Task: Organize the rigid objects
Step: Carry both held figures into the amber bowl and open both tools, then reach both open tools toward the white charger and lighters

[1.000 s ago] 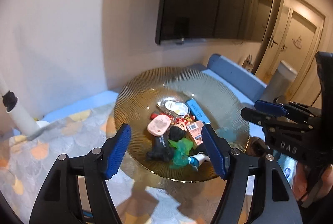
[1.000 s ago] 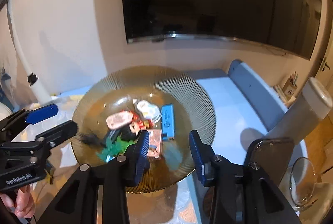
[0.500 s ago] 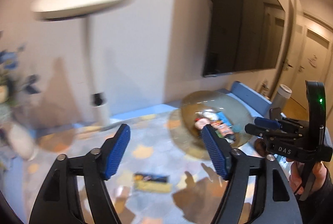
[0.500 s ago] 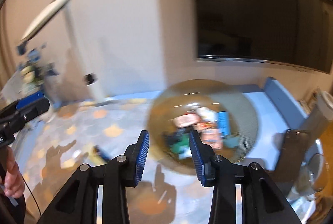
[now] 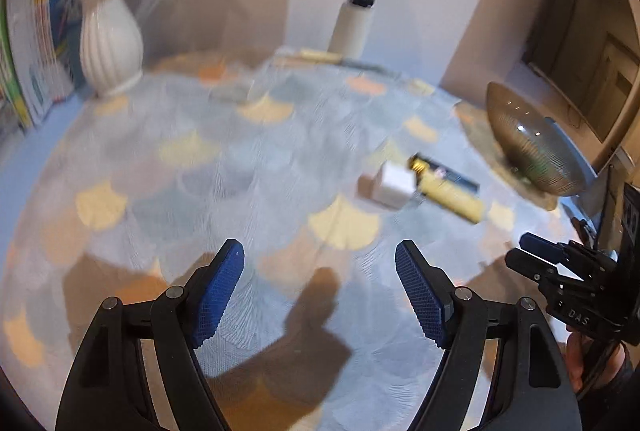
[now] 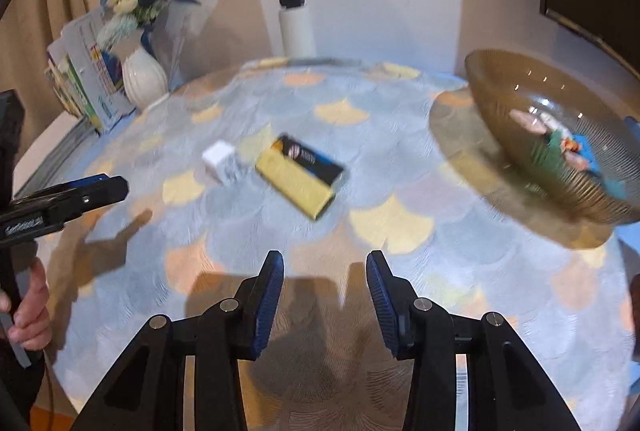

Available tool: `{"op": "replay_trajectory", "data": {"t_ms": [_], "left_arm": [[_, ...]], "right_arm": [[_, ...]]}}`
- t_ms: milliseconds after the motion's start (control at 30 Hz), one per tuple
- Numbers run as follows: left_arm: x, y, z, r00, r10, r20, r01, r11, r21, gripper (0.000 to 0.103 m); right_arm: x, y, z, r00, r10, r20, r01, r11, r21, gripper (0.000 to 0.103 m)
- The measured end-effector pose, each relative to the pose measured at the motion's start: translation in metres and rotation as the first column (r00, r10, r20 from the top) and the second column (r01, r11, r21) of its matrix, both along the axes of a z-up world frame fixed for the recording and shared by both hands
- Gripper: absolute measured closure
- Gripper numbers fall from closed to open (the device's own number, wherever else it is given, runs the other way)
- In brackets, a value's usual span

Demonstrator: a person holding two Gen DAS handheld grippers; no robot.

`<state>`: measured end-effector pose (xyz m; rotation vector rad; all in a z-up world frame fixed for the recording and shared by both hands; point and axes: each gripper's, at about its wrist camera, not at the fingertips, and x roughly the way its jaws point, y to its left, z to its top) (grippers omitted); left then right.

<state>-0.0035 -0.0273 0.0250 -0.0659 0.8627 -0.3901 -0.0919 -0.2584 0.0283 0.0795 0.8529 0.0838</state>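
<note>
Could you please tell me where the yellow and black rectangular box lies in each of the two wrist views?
Left wrist view: the yellow and black rectangular box lies right of centre on the patterned tablecloth, against a small white cube.
Right wrist view: the box lies near centre, the cube to its left.
Shared landmark: the ribbed amber glass bowl, right of the box in both.

Yellow-and-black box on a blue, yellow, orange scalloped tablecloth.
</note>
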Motion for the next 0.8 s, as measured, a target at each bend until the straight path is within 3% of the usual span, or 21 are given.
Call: {"op": "replay_trajectory", "data": {"t_ms": [167,267,433,800], "left_arm": [[0.002,0.002,-0.012,0.999,0.037,-0.002,-0.037,0.999,0.014,0.026],[-0.005,0.009,-0.008,0.998,0.045,0.034,-0.044,0.999,-0.019,0.026],[-0.003,0.015,-0.010,0.999,0.051,0.014,-0.050,0.998,-0.050,0.026],[-0.005,0.007,-0.009,0.998,0.047,0.047,-0.047,0.999,0.000,0.026]], "right_arm": [[0.001,0.000,-0.006,1.000,-0.015,-0.013,0.015,1.000,-0.004,0.056],[0.002,0.006,-0.008,1.000,0.000,-0.020,-0.001,0.999,-0.036,0.056],[-0.002,0.011,-0.005,1.000,0.004,0.002,-0.004,0.997,-0.075,0.055],[0.001,0.009,-0.005,1.000,-0.019,-0.003,0.018,0.996,-0.083,0.053]]}}
